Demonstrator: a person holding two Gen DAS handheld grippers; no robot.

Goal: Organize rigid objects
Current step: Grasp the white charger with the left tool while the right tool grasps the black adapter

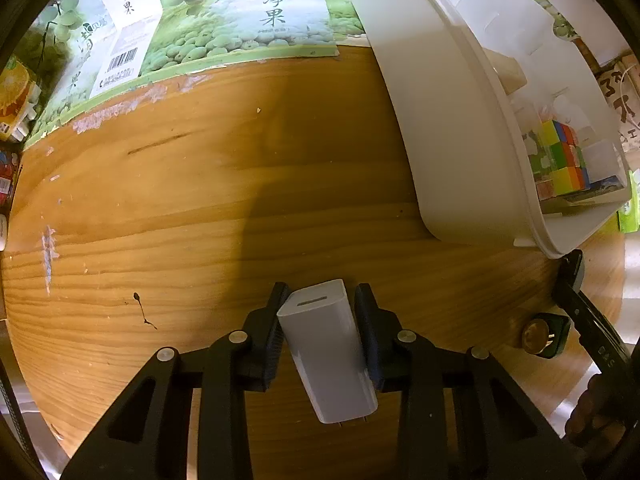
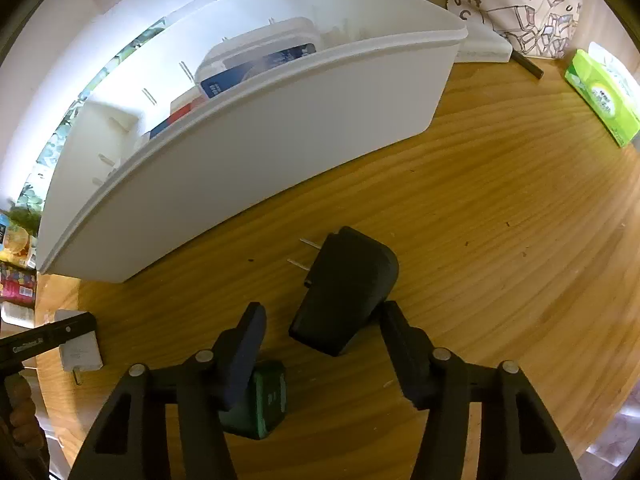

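Left gripper (image 1: 320, 328) clamping a white charger (image 1: 326, 350) over the wooden table (image 1: 180, 208), right gripper (image 2: 320, 344) standing partly open around a black adapter (image 2: 346, 292) lying untouched, green block (image 2: 268, 404) sitting beside its left finger, white bin (image 2: 248, 148) holding sorted items beyond.

Home: wooden table (image 1: 200, 200), tissue pack (image 2: 604, 96), tote bag (image 2: 520, 12).

The green fruit-printed poster sheet (image 1: 240, 20) lying on the wooden table carries large black Chinese characters "清净果" under a small logo; a white panel (image 1: 124, 12) beside it repeats them above a barcode. The cream canvas bag (image 2: 516, 4) shows scattered brown capital letters, including "M", "K", "H" and "C".
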